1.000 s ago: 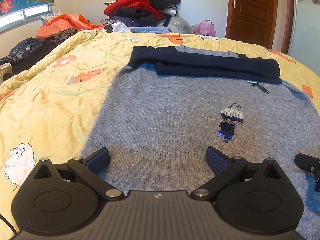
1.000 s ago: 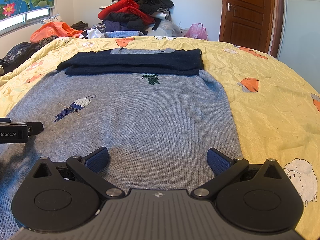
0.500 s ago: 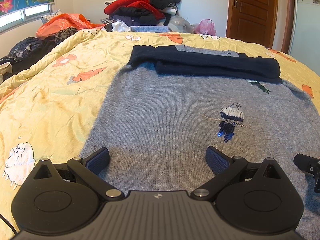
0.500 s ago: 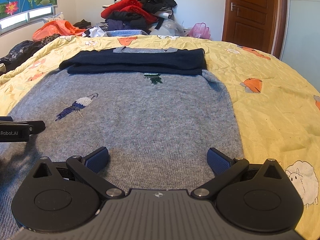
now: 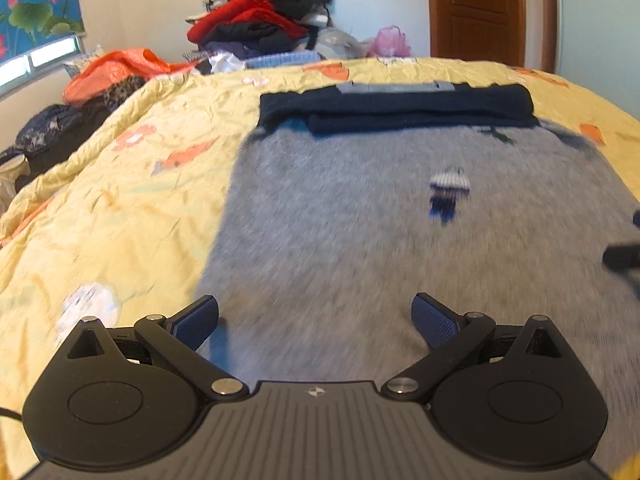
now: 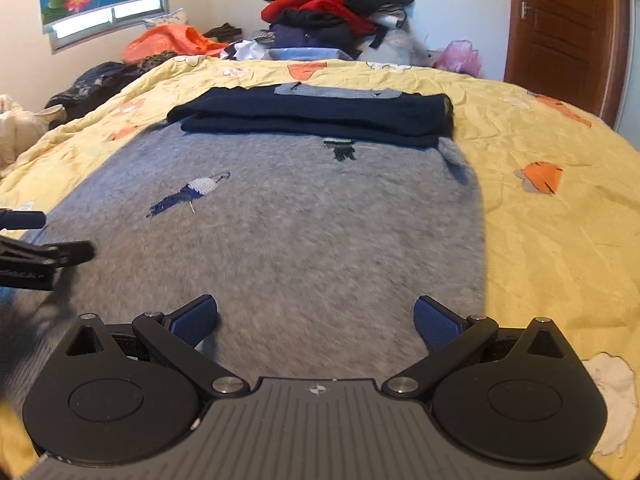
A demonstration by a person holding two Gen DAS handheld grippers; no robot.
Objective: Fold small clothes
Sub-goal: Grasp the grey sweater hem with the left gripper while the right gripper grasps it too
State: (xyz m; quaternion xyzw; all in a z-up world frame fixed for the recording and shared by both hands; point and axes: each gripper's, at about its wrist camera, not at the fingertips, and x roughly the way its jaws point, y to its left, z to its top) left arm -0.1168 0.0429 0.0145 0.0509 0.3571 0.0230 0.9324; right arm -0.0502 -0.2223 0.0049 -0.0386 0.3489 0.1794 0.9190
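Note:
A grey knit sweater [image 5: 380, 232] [image 6: 288, 232] with small embroidered birds lies flat on the yellow bedspread [image 5: 112, 208] [image 6: 552, 240]. Its dark navy sleeves [image 5: 400, 110] [image 6: 316, 114] are folded across the far end. My left gripper [image 5: 316, 322] hovers open over the sweater's near left part, nothing between its blue pads. My right gripper [image 6: 316, 322] stands open over the near right part, also empty. Each gripper's tip shows at the edge of the other's view: the right one [image 5: 622, 256] and the left one [image 6: 44, 258].
A heap of red, black and purple clothes [image 5: 260, 28] [image 6: 336, 12] is piled beyond the bed's far edge. An orange bag [image 5: 116, 68] and dark garments lie at the far left. A brown door [image 5: 480, 8] stands at the back right.
Both grippers have risen and tilted a little, so the views are motion-blurred and the sweater looks farther below. Both stay open and empty; the sweater has not moved.

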